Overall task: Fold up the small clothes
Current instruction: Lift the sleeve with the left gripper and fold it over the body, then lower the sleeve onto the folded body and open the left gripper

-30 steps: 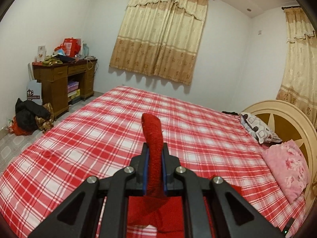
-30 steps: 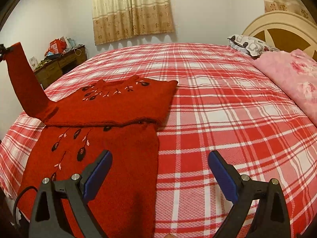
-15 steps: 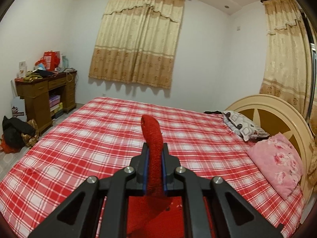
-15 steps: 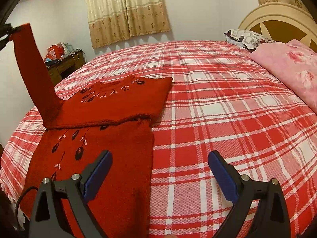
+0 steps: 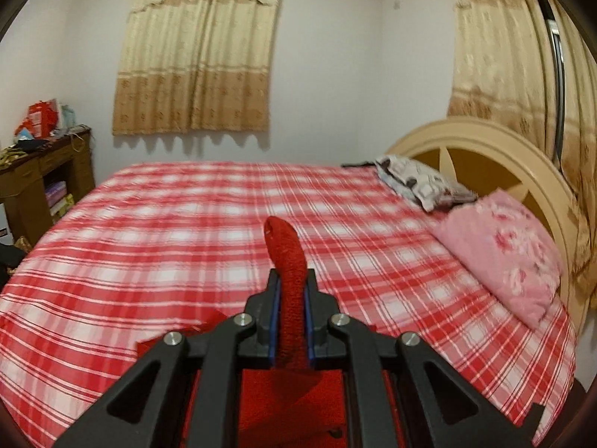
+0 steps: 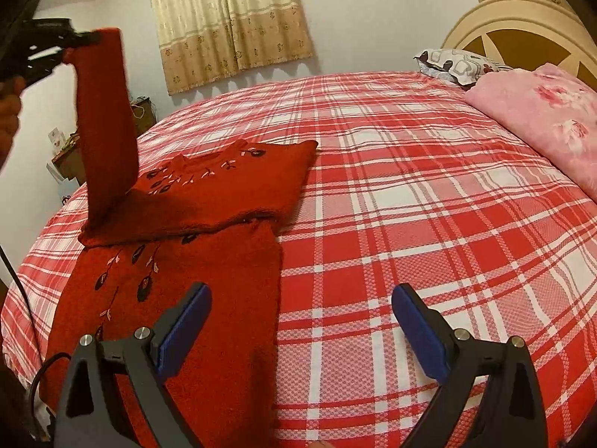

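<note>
Red knitted sweater with dark leaf embroidery (image 6: 209,194) lies on the bed with the red-and-white plaid sheet (image 6: 429,201), at the near left of the right wrist view. Its long axis runs from the near edge of the bed toward the far side; the upper part with the collar is folded over, and the fold line crosses left to right. The lower body panel (image 6: 179,298) spreads flat toward the near edge.

One long red sleeve (image 6: 106,127) rises from the left end of the fold, standing nearly upright and leaning slightly left at the top. Its cuff is pinched in the left tool (image 6: 80,39), which is closed on it high above the bed. In the left wrist view the same cuff (image 5: 287,261) sticks out past the blue pads (image 5: 274,317), pointing toward the far side of the bed.

The right tool (image 6: 300,321) hangs above the near part of the bed with its jaws wide apart and nothing between them; its left finger is over the sweater's right edge, its right finger over bare sheet.

A pink floral pillow (image 6: 541,119) lies far right by the cream headboard (image 6: 522,26).
</note>
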Action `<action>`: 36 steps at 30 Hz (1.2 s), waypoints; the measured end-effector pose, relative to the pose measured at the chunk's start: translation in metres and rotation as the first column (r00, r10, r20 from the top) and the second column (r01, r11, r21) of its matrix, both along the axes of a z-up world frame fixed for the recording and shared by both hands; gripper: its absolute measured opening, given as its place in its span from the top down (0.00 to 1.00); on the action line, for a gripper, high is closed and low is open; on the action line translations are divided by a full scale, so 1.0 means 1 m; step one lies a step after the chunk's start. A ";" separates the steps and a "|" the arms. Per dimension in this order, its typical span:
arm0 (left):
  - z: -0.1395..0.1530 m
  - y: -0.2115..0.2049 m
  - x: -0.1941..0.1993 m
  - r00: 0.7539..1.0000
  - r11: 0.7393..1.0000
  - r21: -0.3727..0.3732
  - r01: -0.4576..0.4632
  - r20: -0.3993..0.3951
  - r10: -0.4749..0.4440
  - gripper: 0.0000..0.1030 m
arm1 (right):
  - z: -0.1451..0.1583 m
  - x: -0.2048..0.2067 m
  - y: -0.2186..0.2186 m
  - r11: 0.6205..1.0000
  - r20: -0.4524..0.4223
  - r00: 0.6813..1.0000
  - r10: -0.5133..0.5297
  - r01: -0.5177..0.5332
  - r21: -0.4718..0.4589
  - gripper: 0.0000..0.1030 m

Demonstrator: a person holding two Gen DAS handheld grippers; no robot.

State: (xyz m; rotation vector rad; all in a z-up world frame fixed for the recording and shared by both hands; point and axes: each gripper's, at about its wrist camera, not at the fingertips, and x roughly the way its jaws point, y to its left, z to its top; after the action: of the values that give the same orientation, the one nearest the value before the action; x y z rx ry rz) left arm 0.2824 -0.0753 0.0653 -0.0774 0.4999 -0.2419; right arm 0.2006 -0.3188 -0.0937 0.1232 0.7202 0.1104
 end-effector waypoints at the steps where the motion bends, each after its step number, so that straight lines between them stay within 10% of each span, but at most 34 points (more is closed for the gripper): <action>1: -0.005 -0.007 0.003 1.000 1.000 0.005 0.008 -0.012 -0.008 0.89 | 0.000 0.000 -0.001 1.000 0.001 1.000 -0.002 0.002 0.002 0.05; 22: -0.111 -0.110 0.026 0.980 0.985 0.114 0.126 -0.172 -0.105 0.86 | -0.013 0.004 -0.010 0.999 -0.035 0.999 -0.026 0.028 0.034 0.05; 36: -0.116 -0.016 -0.028 0.999 0.977 0.215 0.010 -0.048 0.000 0.29 | -0.019 0.003 -0.007 1.000 -0.031 0.999 -0.011 0.012 0.024 0.05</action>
State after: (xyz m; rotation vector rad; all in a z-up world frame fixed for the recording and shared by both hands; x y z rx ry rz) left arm 0.2543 -0.0913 -0.0505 0.1294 0.5710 -0.1901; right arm 0.2033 -0.3255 -0.1123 0.1522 0.7487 0.1065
